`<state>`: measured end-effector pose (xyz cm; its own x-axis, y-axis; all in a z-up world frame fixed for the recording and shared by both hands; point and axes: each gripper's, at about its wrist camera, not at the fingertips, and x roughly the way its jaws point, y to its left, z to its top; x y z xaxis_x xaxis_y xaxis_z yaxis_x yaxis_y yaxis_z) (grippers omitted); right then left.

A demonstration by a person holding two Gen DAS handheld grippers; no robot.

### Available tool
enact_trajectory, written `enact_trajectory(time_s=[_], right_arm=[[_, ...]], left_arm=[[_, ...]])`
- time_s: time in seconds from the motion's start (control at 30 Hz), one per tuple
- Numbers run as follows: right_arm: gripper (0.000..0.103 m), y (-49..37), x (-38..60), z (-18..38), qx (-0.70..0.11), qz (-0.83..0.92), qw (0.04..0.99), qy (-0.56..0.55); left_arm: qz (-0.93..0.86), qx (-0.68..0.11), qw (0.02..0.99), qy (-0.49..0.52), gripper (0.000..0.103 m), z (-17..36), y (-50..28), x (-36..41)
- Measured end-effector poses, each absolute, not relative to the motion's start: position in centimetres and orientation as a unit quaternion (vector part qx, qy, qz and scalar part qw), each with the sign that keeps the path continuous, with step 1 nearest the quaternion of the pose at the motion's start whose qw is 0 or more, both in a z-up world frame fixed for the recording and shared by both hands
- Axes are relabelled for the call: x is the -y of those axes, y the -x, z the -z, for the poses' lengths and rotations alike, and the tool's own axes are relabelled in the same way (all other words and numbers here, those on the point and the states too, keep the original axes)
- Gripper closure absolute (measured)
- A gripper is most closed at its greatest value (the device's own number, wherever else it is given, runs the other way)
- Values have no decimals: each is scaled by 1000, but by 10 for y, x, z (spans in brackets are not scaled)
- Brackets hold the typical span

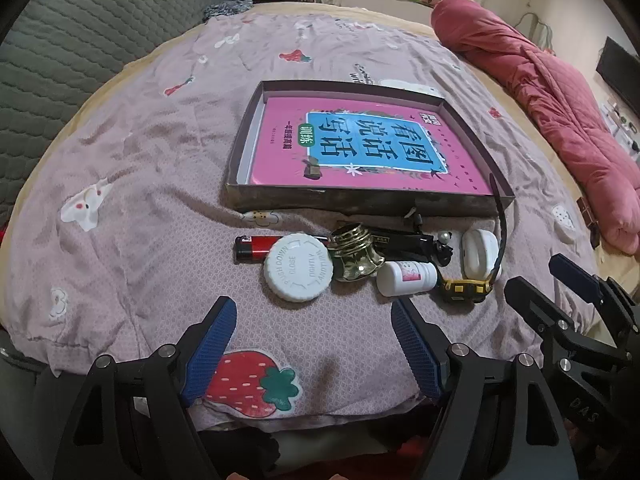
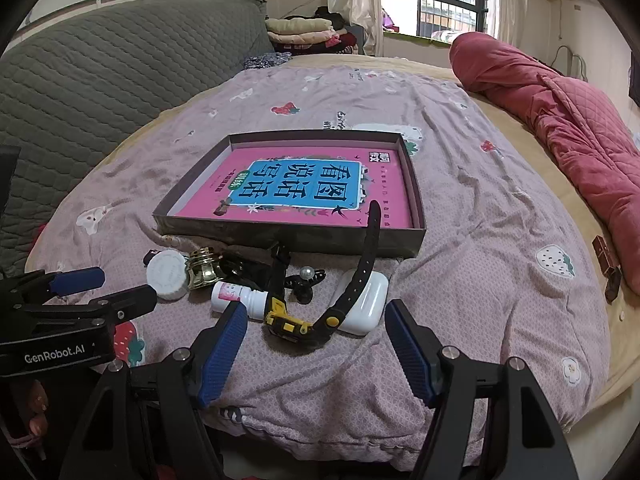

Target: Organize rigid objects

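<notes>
On the bed (image 1: 132,168), spread with a mauve strawberry-print cover, the sorting looks barely begun, judging from how things lie: the shallow cardboard box (image 1: 360,200) holds only a pink book (image 1: 360,148), while all the small hard things sit in a huddle on the cover just outside the box's near wall. That huddle runs from a red lighter (image 1: 256,249) at the left end, past a white screw cap (image 1: 298,267) that touches it, a brass-coloured metal fitting (image 1: 354,254), a small white bottle (image 1: 406,278) lying on its side, a black clip with a pearl (image 1: 444,246), and a white earbud case (image 1: 479,254), to a black-and-yellow watch (image 1: 464,290) whose strap arches up over the box's edge. None of these is inside the box yet, so nearly everything appears left to do. The left tongs (image 1: 312,348) are spread wide and hold nothing; the screw cap lies just ahead of them, roughly between the lines of their blue pads. The right tongs (image 2: 316,346) are likewise spread and empty, with the watch (image 2: 296,326) and the earbud case (image 2: 366,304) just beyond their tips, the bottle (image 2: 240,298) close beside the left-hand pad. A dark brown block (image 2: 606,268) lies well apart near the red quilt (image 2: 560,128).
</notes>
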<state>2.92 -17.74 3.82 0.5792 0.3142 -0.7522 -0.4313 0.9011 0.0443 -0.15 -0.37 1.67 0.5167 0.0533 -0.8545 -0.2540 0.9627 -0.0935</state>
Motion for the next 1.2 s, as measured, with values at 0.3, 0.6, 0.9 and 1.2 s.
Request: enact_trajectory(time_s=[0.3,0.6,0.9,1.2], right_arm=[[32,-30,178,-38,-407,-210,886,72],[32,-29,178,-38,-406,-206,887,70],[32,-30,177,-38,-409,-206,886,71],[32,-32,179,-36,-416,-204,884,65]], left_arm=[[-88,-490,860,109,22,-13,3,3],[-89,-490,861,106,22,-12,3,3],[-90,-492,860,107,22,-9,2,1],[-95,-492,859,104,22,-8,3,-4]])
